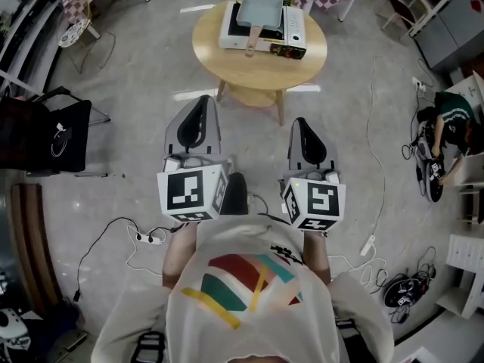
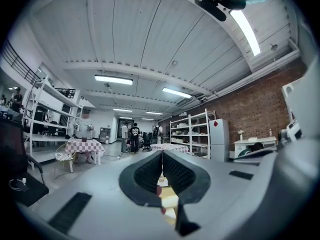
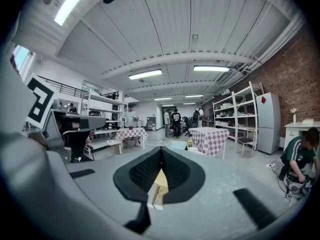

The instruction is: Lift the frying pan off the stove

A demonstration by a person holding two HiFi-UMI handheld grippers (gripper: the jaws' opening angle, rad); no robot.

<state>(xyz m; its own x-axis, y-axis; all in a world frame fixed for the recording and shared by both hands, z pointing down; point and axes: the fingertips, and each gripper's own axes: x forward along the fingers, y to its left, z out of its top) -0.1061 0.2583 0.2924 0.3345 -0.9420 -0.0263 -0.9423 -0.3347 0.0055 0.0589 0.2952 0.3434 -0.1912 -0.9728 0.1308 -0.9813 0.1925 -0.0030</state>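
The frying pan (image 1: 261, 11) sat unlifted on the stove (image 1: 291, 35) at the bench's (image 1: 215, 51) far edge. The left claw (image 1: 201, 104) and right claw (image 1: 301, 125), both closed and empty, hung well short.

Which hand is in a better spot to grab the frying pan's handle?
Probably the left, but only just. The frying pan sits on the stove, its handle pointing between both shut grippers, which are well short of the table. The left gripper looks slightly nearer it than the right gripper.
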